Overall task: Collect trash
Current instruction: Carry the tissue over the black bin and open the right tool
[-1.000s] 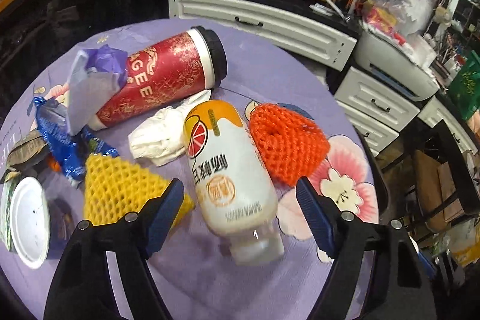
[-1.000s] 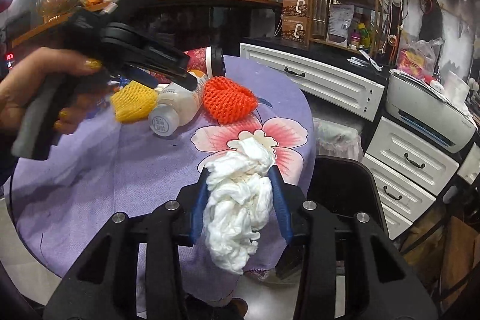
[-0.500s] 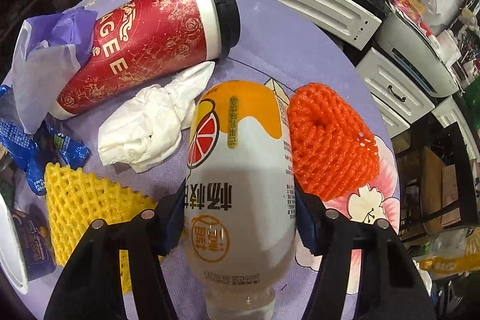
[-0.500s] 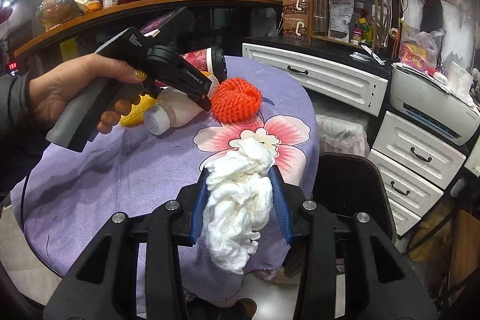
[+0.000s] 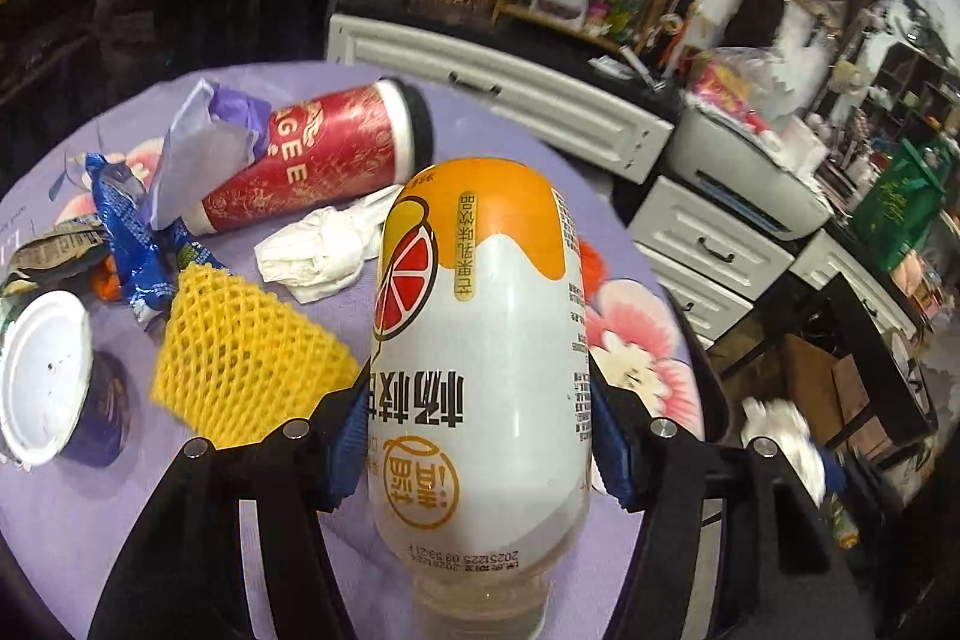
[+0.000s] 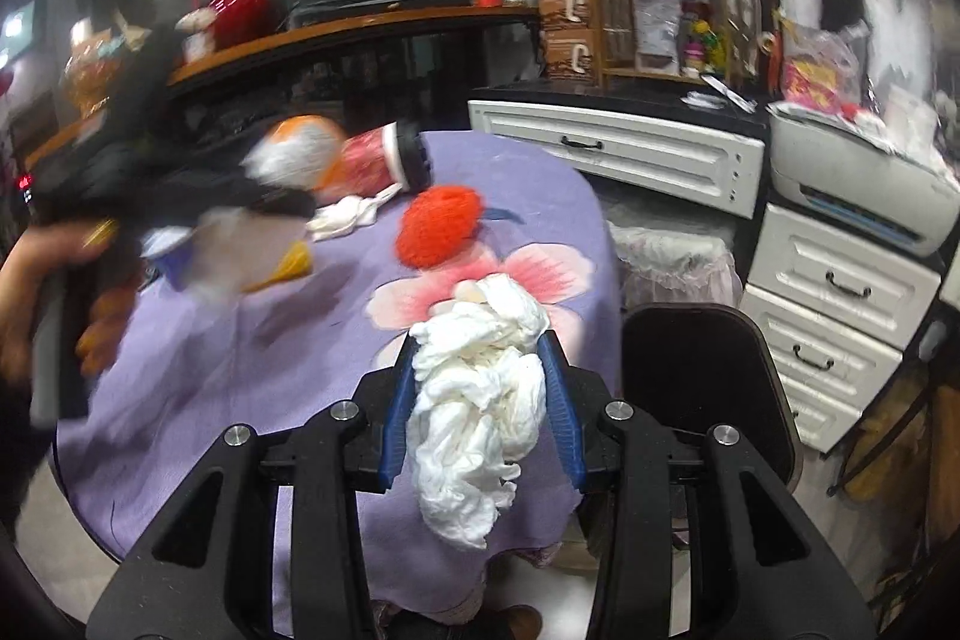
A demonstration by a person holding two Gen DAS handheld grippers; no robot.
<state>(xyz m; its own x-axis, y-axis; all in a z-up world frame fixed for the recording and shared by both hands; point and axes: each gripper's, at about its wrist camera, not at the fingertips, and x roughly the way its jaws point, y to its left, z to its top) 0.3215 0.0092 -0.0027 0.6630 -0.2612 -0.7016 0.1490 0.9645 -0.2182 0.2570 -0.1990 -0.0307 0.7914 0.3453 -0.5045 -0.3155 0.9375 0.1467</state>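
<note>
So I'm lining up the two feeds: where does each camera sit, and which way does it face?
Left wrist: on the left tongs, looking down over the purple table; both fingers clamp the drink bottle.
Right wrist: on the right tongs, facing across the table toward the white drawers; fingers grip a white tissue wad; the person's left hand shows blurred.
Shared: red cup, bottle, table.

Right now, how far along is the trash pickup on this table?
Nothing visibly binned yet. In hand: left hand-held gripper clamps the drink bottle; right hand-held gripper holds crumpled tissue. Left: red cup, yellow net, orange net, another tissue, wrappers.
</note>
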